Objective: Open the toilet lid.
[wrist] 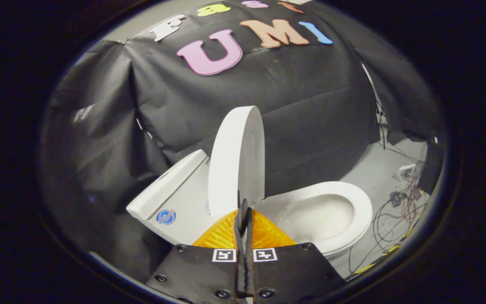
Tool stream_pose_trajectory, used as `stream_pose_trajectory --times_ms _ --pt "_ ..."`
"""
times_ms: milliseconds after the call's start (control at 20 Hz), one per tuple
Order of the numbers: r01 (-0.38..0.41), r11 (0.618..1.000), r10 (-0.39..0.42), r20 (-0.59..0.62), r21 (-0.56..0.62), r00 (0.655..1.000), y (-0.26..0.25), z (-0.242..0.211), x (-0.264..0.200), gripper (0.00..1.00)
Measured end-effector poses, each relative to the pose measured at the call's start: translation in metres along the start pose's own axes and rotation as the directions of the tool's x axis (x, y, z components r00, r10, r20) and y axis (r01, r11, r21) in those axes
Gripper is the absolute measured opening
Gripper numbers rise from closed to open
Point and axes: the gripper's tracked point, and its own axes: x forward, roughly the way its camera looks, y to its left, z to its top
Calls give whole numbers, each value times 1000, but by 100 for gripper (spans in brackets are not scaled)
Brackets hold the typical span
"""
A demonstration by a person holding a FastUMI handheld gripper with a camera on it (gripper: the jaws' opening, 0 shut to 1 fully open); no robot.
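Two fingers of my gripper (243, 211) are pressed together with nothing between them, their tips just below the lower edge of the toilet lid (236, 160). It stands raised, near upright, beside the tank (171, 190), with the seat (355, 207) and bowl exposed. I judge it a stiff, light, glossy plastic panel, slippery; best pushed or hooked at its free rim, far from the hinge.

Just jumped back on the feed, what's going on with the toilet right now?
A person is holding the gripper, whose jaws are closed together with nothing between them. Just ahead of them, the toilet lid stands raised, about upright, beside the tank. The seat is down and the bowl is exposed. The lid looks open.
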Motion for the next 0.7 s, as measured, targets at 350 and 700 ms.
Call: stream_pose_trajectory --times_ms 350,700 --pt "-15 996 17 20 -89 1000 30 4 6 1" --pt "-44 992 48 31 -121 998 51 6 11 1"
